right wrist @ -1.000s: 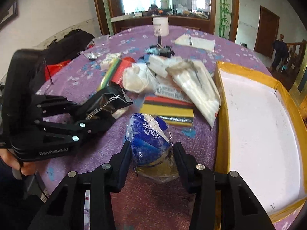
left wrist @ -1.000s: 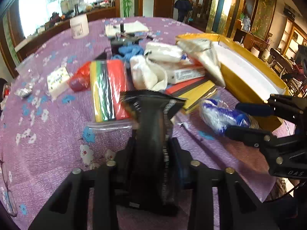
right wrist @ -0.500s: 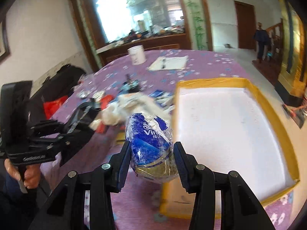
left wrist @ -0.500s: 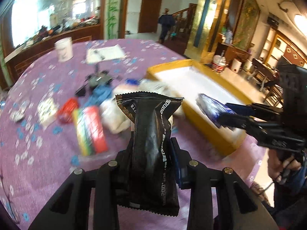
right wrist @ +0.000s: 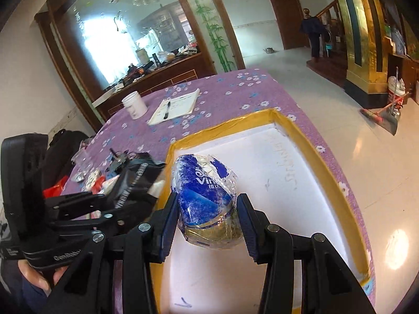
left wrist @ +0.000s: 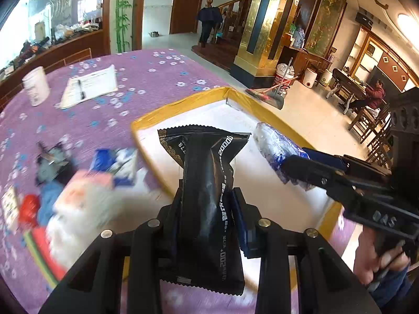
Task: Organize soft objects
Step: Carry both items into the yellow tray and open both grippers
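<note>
Table: round, under a purple flowered cloth (left wrist: 157,78); person at its edge, one gripper in each hand.
Far left: white cup (left wrist: 36,86) upright on the cloth; just beside it a sheet of paper (left wrist: 90,86) with a pen lying on it.
Leftover pile: loose soft packets (left wrist: 78,196) on the cloth left of the box — white, blue, red pieces, too blurred to tell apart.
Left gripper (left wrist: 207,206): fingers pinching a black packet (left wrist: 207,183) at its middle, pads pressed on both sides; packet stands upright, crimped top edge fanned out above the fingers.
Black packet, place: off the table, held over the near left part of the box; in the right wrist view it sits at the box's left rim.
Box: shallow, yellow rim (right wrist: 337,183), white inside (right wrist: 275,170); nothing lies on the part of its floor that shows.
Right gripper (right wrist: 207,214): fingers closed on a blue and white tissue pack (right wrist: 204,191) in crinkled clear wrap, blue pads touching both its flanks.
Tissue pack, place: in the air above the box's white floor, near its front — not touching it.
Hands: one hand (right wrist: 39,280) under the left gripper's handle, the other hand (left wrist: 377,256) on the right gripper's.
</note>
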Demonstrator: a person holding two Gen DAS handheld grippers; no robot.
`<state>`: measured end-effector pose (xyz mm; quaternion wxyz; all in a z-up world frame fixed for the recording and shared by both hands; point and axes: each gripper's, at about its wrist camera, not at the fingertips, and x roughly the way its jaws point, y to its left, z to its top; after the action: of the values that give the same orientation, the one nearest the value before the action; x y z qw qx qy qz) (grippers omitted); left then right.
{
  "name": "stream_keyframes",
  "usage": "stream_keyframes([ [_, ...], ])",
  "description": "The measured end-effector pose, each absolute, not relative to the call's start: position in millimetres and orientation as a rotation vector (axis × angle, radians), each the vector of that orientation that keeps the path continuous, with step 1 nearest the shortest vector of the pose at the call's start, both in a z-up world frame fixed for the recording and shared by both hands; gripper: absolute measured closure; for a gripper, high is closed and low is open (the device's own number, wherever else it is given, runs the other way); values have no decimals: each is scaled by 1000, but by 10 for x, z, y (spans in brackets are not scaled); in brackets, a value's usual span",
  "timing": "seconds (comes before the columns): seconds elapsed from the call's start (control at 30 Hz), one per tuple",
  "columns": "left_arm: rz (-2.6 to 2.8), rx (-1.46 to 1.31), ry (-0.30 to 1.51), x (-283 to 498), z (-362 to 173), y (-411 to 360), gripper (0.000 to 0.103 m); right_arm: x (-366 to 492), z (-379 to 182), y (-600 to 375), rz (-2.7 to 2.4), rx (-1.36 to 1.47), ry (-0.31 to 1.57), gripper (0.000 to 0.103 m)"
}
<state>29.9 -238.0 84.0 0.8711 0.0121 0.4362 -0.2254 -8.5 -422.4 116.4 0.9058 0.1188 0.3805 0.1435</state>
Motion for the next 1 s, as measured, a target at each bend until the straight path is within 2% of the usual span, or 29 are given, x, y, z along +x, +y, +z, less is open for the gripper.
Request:
stream_keyframes([
  [0.37,-432,-78,1030,1230,510,-2720,70,918,936,-4459,182,272,903,54],
  [0.77,-431,-78,1043,1351,282,-2757,70,1447,562,-4431,137,275,982,52],
  [0.87,-427,-83,1030,1340,271,-2708,61,1462,542,-4439,140,291,982,52],
  [0.9,-410,-79,1024,1325,273,-2687,48,1452,558,-4455,140,302,978,51],
  [0.93,-377,-82,1018,1319,274,-2655,42,1414,598,-4481,144,313,962,51],
  [1.0,-370,-101,999,1290,303,-2608,41,1337,689,-4521,148,307,930,39],
])
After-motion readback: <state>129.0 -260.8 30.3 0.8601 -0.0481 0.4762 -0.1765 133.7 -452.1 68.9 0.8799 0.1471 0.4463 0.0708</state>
